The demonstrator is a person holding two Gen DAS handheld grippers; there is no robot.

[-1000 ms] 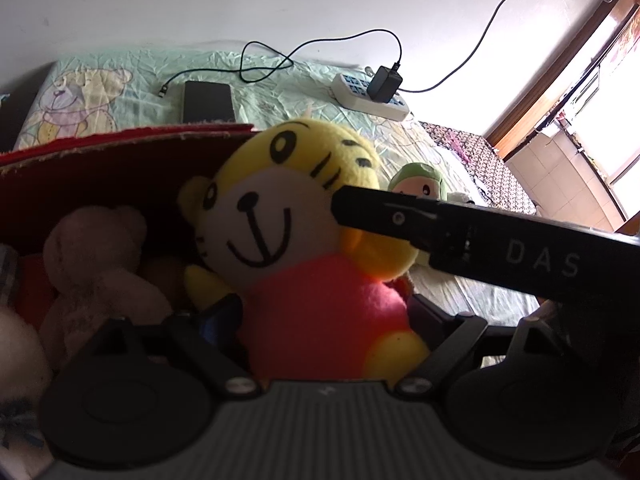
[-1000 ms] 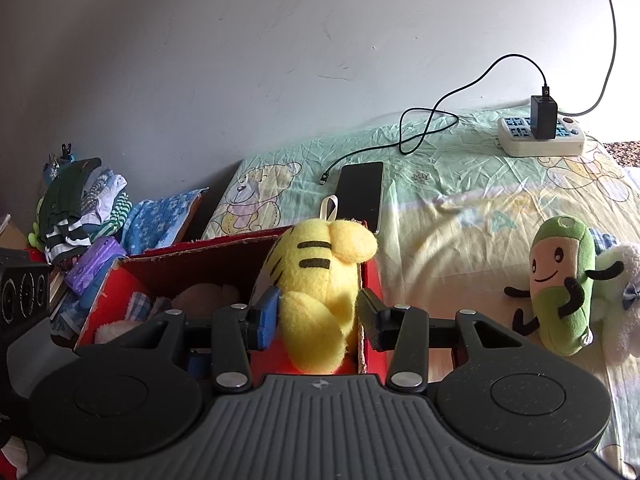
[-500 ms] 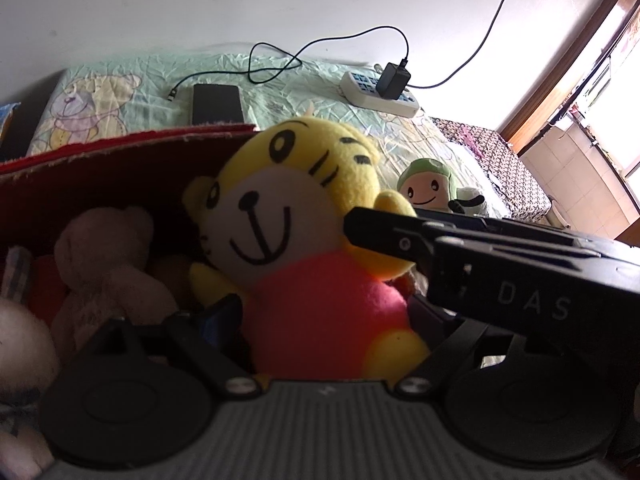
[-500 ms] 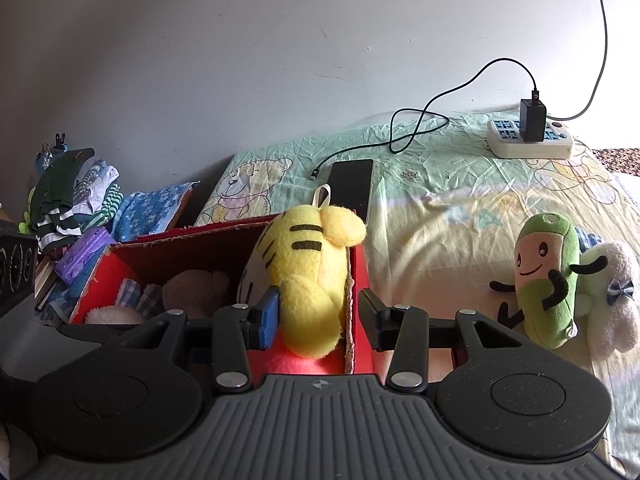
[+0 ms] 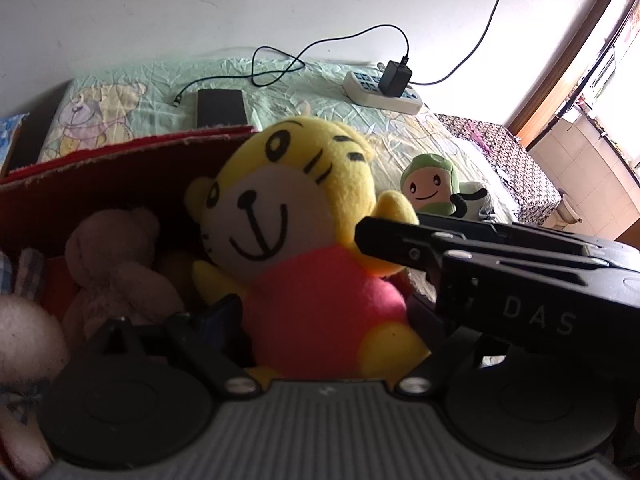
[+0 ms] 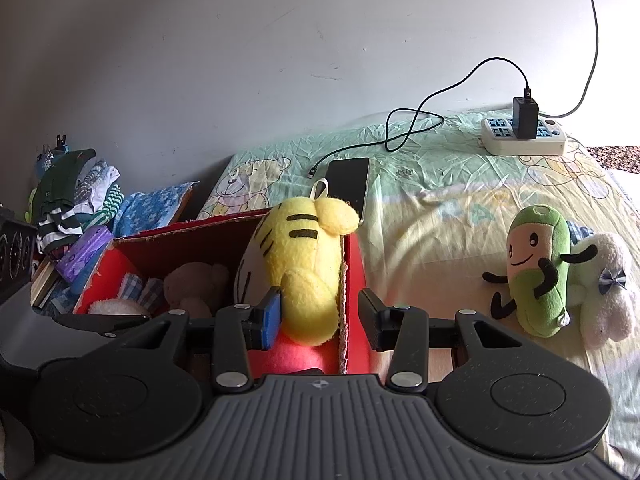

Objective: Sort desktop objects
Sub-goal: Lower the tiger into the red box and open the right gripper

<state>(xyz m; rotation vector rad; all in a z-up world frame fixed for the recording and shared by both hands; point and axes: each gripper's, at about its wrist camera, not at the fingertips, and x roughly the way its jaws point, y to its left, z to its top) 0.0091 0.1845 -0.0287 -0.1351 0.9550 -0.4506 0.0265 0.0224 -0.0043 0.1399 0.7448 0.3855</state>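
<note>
**Tiger plush at box edge: handling and surroundings**

The yellow tiger plush (image 5: 296, 248) is found sitting upright in the near right corner of the red box (image 6: 354, 264), its back against the right wall. The left gripper (image 5: 320, 316) is set about the red belly; whether the fingers press the plush or merely flank it cannot be told, the right one being hidden. The right gripper (image 6: 320, 316) has its fingers apart, straddling the plush's side and the box wall, with no squeeze seen.

The plush is judged light, soft and compressible, neither fragile nor slippery. A hold across the belly or the head is judged firmest; limbs and ears would fold under grip.

A brown teddy (image 5: 116, 264) and a pale plush (image 5: 24, 336) are noted already in the box. A green plush (image 6: 536, 272) and a white plush (image 6: 604, 284), touching each other, remain outside on the bed (image 6: 440, 216).

The bed is covered by a wrinkled printed sheet, soft and uneven. A phone (image 6: 348, 184), a cable (image 6: 416, 124) and a power strip (image 6: 524, 140) lie at the far side near a plain wall. Folded clothes (image 6: 76, 200) are stacked far left.
</note>
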